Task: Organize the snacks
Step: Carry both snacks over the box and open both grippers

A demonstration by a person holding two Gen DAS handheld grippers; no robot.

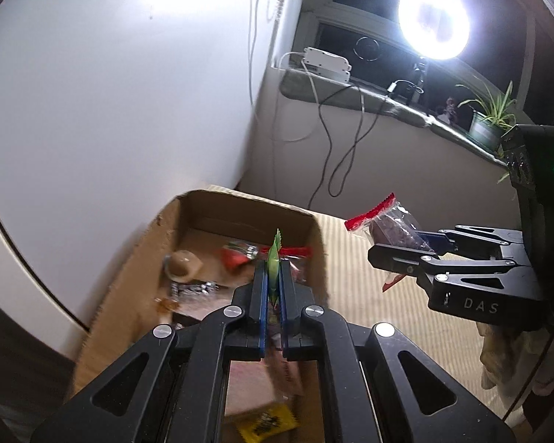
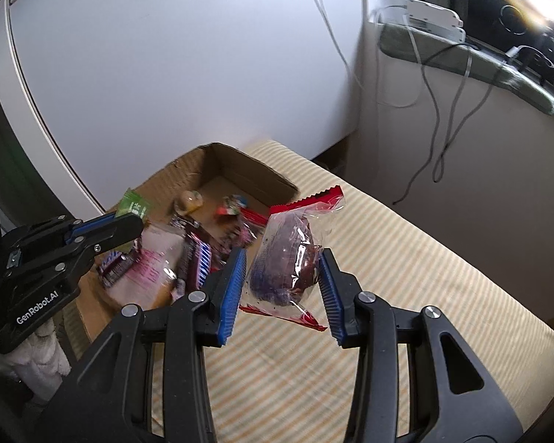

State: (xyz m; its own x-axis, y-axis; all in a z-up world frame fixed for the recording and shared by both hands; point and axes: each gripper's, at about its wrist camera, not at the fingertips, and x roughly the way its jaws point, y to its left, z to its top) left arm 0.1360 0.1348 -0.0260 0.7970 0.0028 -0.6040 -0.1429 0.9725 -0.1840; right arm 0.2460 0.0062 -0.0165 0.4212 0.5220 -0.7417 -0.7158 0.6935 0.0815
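Note:
My left gripper (image 1: 273, 277) is shut on a thin green snack packet (image 1: 273, 264), held edge-on above the open cardboard box (image 1: 240, 205). From the right wrist view the same gripper (image 2: 129, 227) shows at the left over the box, the green packet (image 2: 133, 206) sticking up from its tips. My right gripper (image 2: 282, 280) is shut on a clear wrapped dark purple cake with red ends (image 2: 288, 258), held above the striped cloth just right of the box (image 2: 247, 170). In the left wrist view that gripper (image 1: 406, 249) carries the cake (image 1: 391, 225) at the right.
Inside the box lie several wrapped snacks: a round beige one (image 1: 183, 264), a red one (image 1: 234, 256), purple bars (image 2: 195, 258) and a yellow packet (image 1: 267, 422). The striped cloth (image 2: 387, 265) covers the table. White wall behind; a window sill with cables, a ring light (image 1: 434, 20) and a plant (image 1: 487, 118).

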